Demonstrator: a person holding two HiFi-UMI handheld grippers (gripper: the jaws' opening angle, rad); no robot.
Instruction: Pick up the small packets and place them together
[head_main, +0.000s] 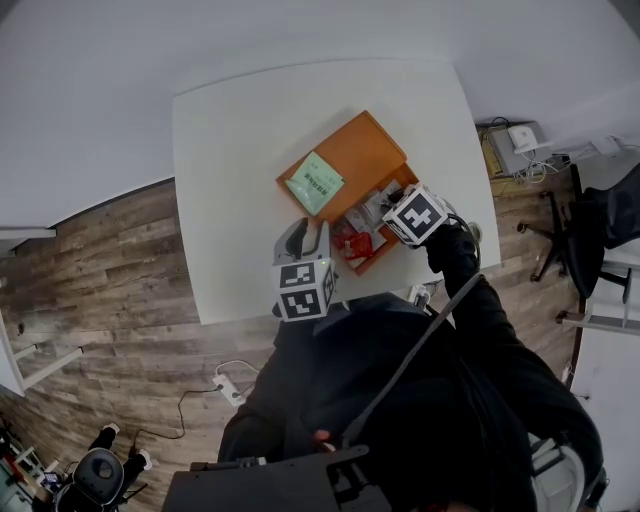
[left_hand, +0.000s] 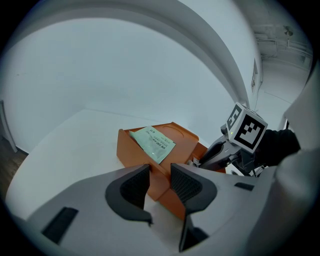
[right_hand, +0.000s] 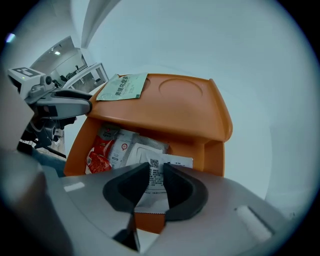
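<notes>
An orange box stands on the white table with its lid flipped open. A green packet lies on the lid. Inside the box lie a red packet, a grey-white packet and a white packet. My right gripper points down into the box and is shut on the white packet. My left gripper stands open at the box's near corner with nothing between its pads.
The table's near edge runs just under the left gripper. A black office chair stands to the right on the wooden floor. A power strip with its cable lies on the floor below the table. Small devices sit at the far right.
</notes>
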